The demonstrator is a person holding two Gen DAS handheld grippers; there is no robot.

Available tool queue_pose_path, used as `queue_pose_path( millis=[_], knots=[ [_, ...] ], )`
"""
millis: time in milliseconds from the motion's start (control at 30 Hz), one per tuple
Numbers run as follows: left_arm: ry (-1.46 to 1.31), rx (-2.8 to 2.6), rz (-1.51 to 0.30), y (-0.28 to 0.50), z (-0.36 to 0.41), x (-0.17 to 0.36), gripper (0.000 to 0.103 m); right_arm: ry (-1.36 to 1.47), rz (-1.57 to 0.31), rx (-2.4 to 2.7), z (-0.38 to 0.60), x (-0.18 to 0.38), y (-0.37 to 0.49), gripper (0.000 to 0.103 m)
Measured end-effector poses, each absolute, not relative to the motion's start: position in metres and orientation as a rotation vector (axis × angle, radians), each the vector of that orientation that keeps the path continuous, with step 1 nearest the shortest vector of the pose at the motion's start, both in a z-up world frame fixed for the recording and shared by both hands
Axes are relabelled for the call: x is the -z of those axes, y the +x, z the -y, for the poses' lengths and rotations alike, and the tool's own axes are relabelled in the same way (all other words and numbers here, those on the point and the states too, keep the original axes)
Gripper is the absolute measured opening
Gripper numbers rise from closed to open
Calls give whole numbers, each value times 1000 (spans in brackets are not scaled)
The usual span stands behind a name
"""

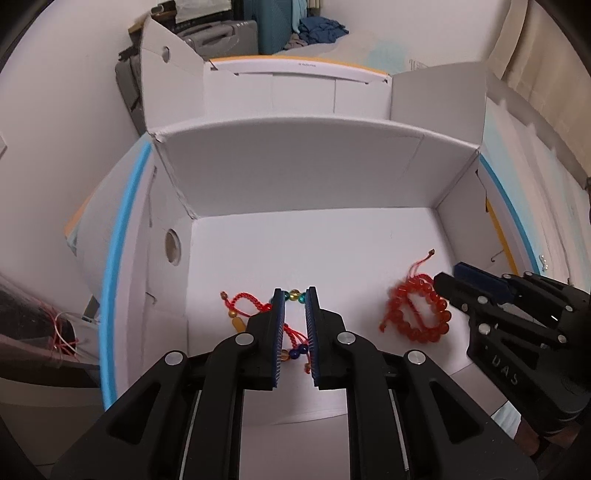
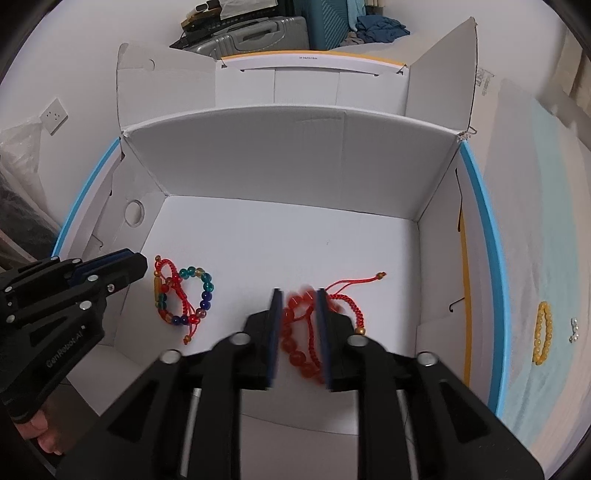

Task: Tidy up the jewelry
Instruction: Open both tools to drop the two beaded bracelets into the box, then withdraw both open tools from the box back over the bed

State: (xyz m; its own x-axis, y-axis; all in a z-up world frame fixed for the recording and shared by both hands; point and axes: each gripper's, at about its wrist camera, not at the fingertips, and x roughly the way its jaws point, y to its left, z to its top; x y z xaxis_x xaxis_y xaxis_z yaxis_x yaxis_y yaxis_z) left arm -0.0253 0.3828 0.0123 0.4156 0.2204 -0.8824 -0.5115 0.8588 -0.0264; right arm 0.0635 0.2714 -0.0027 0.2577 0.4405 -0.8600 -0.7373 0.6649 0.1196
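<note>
A multicoloured bead bracelet (image 2: 188, 295) with red cord lies on the floor of an open white cardboard box (image 2: 295, 236), at its left. My left gripper (image 1: 295, 295) is open above it with the beads (image 1: 294, 294) between the jaws. A red bead bracelet (image 1: 417, 310) lies at the box's right. My right gripper (image 2: 298, 295) is open, its jaws either side of the red bracelet (image 2: 299, 343), which is blurred. A yellow bead bracelet (image 2: 542, 332) lies outside the box on the pale blue surface at the right.
The box has tall walls and raised flaps (image 1: 439, 92) on all sides. Small silver pieces (image 2: 574, 328) lie beside the yellow bracelet. A suitcase (image 2: 251, 33) and clothes stand behind the box. A clear bag (image 1: 48, 328) with red cord lies left.
</note>
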Motion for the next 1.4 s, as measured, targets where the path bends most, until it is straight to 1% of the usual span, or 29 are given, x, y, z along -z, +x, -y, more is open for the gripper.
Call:
queue_pose_path(
  millis=[33, 67, 100, 167, 200, 233, 267, 300, 367, 500, 567, 600, 667, 800, 867, 933, 1000, 1067, 1133, 1267, 1333, 1400],
  knots=[
    [-313, -478, -1043, -26, -384, -14, 22, -333, -1029, -820, -270, 1, 63, 35],
    [-311, -486, -1040, -28, -383, -15, 24, -328, -1023, -821, -268, -1, 63, 38],
    [-306, -495, -1036, -29, -383, -17, 27, -322, -1017, -820, -267, -3, 63, 45],
    [-303, -501, -1028, -30, -383, -21, 32, -315, -1010, -821, -265, -6, 64, 53],
    [-301, -505, -1022, -30, -383, -22, 38, -310, -1005, -821, -264, -8, 64, 55],
    [-294, -511, -1015, -30, -381, -24, 44, -309, -1003, -820, -263, -9, 64, 60],
    [-288, -519, -1011, -30, -381, -26, 47, -307, -1000, -821, -263, -11, 64, 63],
    [-284, -523, -1007, -30, -380, -27, 50, -304, -998, -823, -261, -12, 64, 64],
    [-283, -530, -1001, -31, -380, -30, 53, -302, -991, -820, -260, -14, 65, 70],
    [-279, -548, -988, -33, -380, -34, 63, -296, -980, -818, -255, -19, 66, 72],
    [-274, -554, -983, -32, -379, -36, 66, -292, -966, -817, -252, -22, 65, 79],
    [-272, -555, -982, -32, -378, -36, 68, -291, -960, -816, -252, -23, 65, 80],
    [-263, -555, -982, -31, -376, -38, 69, -287, -945, -819, -249, -27, 65, 86],
    [-249, -557, -978, -29, -373, -41, 75, -281, -927, -817, -243, -34, 66, 88],
    [-241, -557, -972, -28, -370, -43, 78, -276, -920, -816, -240, -37, 66, 92],
    [-236, -545, -968, -27, -368, -45, 83, -273, -910, -814, -235, -40, 66, 92],
    [-239, -543, -960, -26, -366, -47, 85, -268, -905, -813, -230, -42, 67, 95],
    [-234, -546, -952, -25, -362, -50, 86, -258, -897, -810, -223, -45, 68, 95],
    [-233, -540, -944, -23, -358, -54, 89, -250, -891, -802, -216, -49, 70, 95],
    [-215, -518, -935, -16, -345, -60, 91, -238, -876, -790, -201, -55, 73, 95],
    [-208, -496, -924, -11, -337, -63, 94, -230, -869, -780, -192, -58, 75, 95],
    [-192, -471, -916, -4, -327, -67, 95, -220, -865, -765, -181, -61, 78, 95]
  ],
)
